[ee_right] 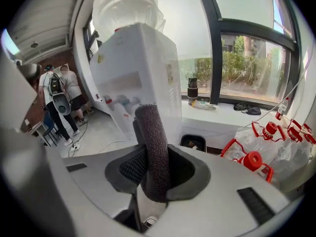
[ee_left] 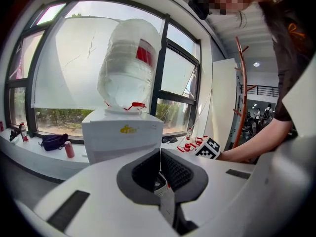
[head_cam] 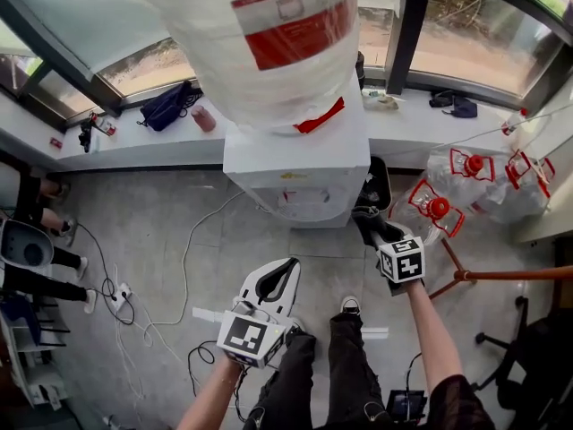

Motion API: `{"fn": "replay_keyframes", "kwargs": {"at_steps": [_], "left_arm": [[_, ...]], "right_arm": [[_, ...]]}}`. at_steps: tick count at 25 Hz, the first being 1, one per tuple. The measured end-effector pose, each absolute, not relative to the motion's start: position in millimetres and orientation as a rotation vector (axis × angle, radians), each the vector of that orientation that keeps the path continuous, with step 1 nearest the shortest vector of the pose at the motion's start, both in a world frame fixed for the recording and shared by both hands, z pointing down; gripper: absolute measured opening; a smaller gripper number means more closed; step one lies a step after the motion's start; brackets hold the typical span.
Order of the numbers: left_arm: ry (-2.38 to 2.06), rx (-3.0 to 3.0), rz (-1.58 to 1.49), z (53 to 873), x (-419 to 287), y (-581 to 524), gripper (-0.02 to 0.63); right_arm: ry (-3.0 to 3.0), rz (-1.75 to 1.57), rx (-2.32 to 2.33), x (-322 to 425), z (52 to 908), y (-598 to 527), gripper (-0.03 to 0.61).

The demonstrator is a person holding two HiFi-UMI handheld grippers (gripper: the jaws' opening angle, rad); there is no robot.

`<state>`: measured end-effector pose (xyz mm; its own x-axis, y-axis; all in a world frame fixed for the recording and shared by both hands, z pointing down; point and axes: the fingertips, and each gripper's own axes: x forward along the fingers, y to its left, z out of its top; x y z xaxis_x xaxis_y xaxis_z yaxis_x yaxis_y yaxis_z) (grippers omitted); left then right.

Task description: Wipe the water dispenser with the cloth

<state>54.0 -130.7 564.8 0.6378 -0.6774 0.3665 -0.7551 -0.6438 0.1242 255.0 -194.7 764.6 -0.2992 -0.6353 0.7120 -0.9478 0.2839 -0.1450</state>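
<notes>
though from above the right gripper [head_cam: 370, 227] shows only a dark tip, its own view shows the cloth [ee_right: 154, 147] clamped between its jaws, near the water dispenser [head_cam: 300, 164]; left gripper [ee_left: 159, 168] pressed closed, empty.

Bottle [head_cam: 260, 43] on the water dispenser [head_cam: 295, 164]: top cut off by the head view's upper edge, and I can't read its red label [head_cam: 291, 21], too blurred. Dispenser's yellow logo [ee_left: 128, 129] too small to read in the left gripper view. Cloth [ee_right: 154, 147]: lower end buried between the pads [ee_right: 129, 168] of the right tongs [ee_right: 157, 168], so its full length doesn't show. Bystander [head_cam: 40, 282] at the head view's left edge cropped to legs and shoes.
</notes>
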Motion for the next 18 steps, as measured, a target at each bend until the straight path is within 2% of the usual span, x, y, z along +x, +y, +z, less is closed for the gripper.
{"fn": "replay_keyframes", "kwargs": {"at_steps": [12,18], "left_arm": [[-1.216,2.590,0.312,453,22,-108,0.018],[-1.203,2.588,0.310,418,3,-74,0.018]], "right_arm": [[-2.222,0.743,1.486,216,557,-118,0.114],[-2.298,0.719,1.509,186,480,-88,0.114]]}}
